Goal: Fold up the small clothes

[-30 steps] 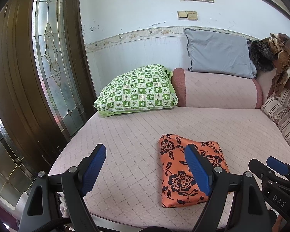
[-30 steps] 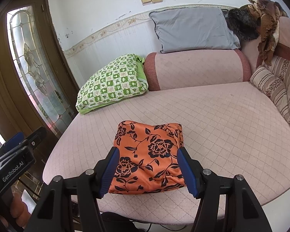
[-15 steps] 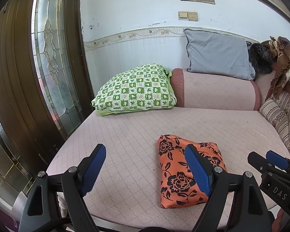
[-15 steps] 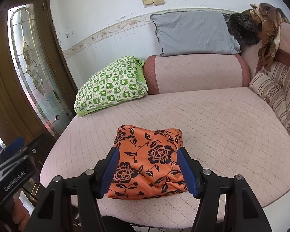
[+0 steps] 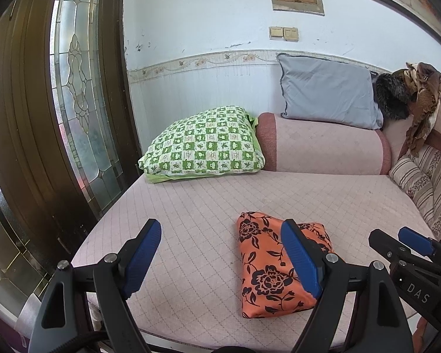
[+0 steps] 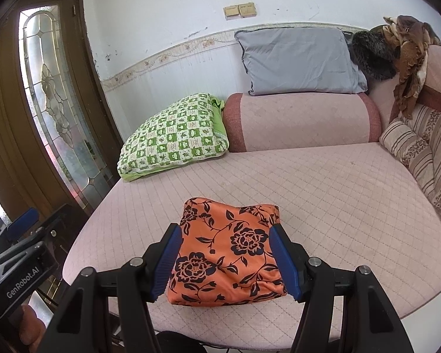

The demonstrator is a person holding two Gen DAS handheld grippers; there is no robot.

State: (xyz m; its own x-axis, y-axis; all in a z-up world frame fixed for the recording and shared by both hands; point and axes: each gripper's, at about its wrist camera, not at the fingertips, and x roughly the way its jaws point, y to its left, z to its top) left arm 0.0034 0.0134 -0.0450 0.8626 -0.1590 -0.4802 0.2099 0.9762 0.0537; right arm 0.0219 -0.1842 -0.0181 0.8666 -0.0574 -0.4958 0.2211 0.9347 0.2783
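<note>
An orange garment with black flowers (image 5: pixel 267 267) lies folded into a compact rectangle near the front edge of the pink quilted sofa seat (image 5: pixel 205 206). It also shows in the right wrist view (image 6: pixel 226 253). My left gripper (image 5: pixel 220 260) is open and empty, held above the seat's front edge, left of the garment. My right gripper (image 6: pixel 225 260) is open and empty, raised in front of the garment, its blue fingers framing it without touching. The right gripper shows at the right of the left wrist view (image 5: pixel 408 253).
A green checked pillow (image 5: pixel 205 147) lies at the back left of the seat. A grey cushion (image 5: pixel 326 91) rests on the pink bolster (image 5: pixel 323 147). A striped cushion (image 6: pixel 420 158) and brown cloth (image 6: pixel 408 53) are at right. A wooden glass door (image 5: pixel 73 88) stands left.
Both grippers have drawn back and up from the sofa. The folded garment looks smaller and has not moved on the seat.
</note>
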